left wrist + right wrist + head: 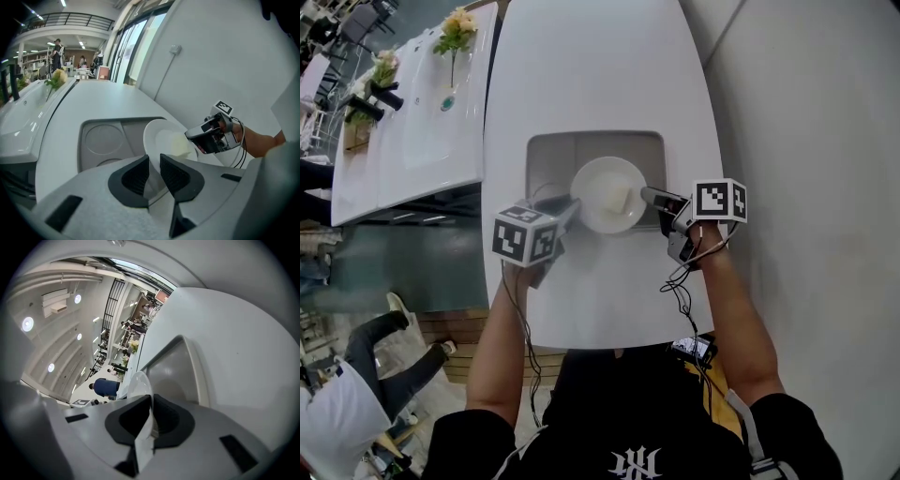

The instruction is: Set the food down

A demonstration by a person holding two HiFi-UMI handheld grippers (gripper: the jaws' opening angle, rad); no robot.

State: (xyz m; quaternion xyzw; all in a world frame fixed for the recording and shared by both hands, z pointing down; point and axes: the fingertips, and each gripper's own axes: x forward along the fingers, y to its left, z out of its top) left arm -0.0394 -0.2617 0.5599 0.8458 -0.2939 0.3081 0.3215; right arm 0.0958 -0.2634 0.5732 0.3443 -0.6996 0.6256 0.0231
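I hold a white plate (pixel 605 192) from both sides. My left gripper (pixel 572 211) has its jaws narrowed onto the plate's near-left rim, and the left gripper view shows the rim running between the two ribbed pads (pixel 136 176). My right gripper (pixel 649 196) is clamped almost together on the thin rim at the right side. In the right gripper view the plate's edge (pixel 139 385) stands pinched between the jaws.

The food, a pale cream-coloured block (pixel 621 199), sits on the plate right of its middle, close to the right gripper's tips. I see it from the left gripper view too (pixel 180 145), just beside the right gripper (pixel 206 136).

The plate is over the grey recessed tray (pixel 548 150) set in the white table (pixel 581 75). I cannot tell whether it touches the tray floor. On the next table, far left, stands a flower in a vase (pixel 454 42).
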